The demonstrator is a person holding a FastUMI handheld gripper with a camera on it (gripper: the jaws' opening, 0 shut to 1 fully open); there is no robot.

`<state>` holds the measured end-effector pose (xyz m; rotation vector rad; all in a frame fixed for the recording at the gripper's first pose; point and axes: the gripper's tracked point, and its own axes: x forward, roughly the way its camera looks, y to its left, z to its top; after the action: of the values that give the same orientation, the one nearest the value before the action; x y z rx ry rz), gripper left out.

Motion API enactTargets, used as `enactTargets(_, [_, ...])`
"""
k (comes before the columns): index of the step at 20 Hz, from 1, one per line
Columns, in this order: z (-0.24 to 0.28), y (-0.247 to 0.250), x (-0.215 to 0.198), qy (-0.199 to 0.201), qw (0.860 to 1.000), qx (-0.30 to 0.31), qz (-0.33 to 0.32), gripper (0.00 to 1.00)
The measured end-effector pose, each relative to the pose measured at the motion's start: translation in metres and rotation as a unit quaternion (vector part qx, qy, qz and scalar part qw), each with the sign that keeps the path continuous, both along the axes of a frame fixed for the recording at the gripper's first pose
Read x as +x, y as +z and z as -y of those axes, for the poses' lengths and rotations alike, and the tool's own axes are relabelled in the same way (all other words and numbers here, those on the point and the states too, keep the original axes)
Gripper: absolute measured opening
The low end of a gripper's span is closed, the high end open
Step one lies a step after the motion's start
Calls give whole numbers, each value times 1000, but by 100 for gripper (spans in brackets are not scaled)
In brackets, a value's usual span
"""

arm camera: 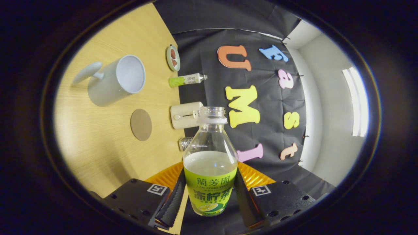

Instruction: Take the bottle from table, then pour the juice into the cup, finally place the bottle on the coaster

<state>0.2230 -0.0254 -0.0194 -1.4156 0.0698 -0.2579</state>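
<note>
**Gripper view: bottle in hand, pour not yet made**

Gripper view shows our hand-held gripper (209,199) clamped on the bottle (210,163), one finger pressed against each side of its labelled lower body. The bottle is uncapped, its open neck pointing away from us, and the pale juice inside reaches to about the top of the label. The whole scene is rolled, so the counter (98,156) runs along the left of the fingers like a wall.

Beyond the fingers and off to their left stands the white cup (116,80), mouth open and, as far as we can see, with nothing in it. Between the cup and the bottle lies the round coaster (141,124), bare. Further back along the counter's edge we see a small cream-coloured device (186,115), a green tube (186,80) and a small round dish (173,57).

We judge the take done: the bottle looks lifted off the counter. Pouring into the cup and setting the bottle on the coaster remain.
</note>
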Motion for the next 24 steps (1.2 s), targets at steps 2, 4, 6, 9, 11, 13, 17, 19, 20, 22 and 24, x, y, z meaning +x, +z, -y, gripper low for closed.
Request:
enactTargets(2, [-9,-1,5,5,1000,-20,-4,79])
enactTargets(4, [-12,-2,8,3,999,-36,-11,79])
enactTargets(6, [-17,0,10,4,999,-52,-12,79])
enactTargets(9, [-25,2,13,5,997,-77,-15,79])
enactTargets(11, [-30,3,12,4,996,-87,-16,79])
enactTargets(13, [-37,8,12,6,995,-99,-10,79])
enactTargets(17, [-51,22,8,8,993,-115,6,79])
enactTargets(19, [-56,29,8,6,991,-133,13,79])
enactTargets(20, [-57,30,10,4,990,-140,13,79])
enactTargets(22, [-55,31,12,-1,988,-153,11,79])
enactTargets(24, [-57,34,12,-4,986,-167,14,79])
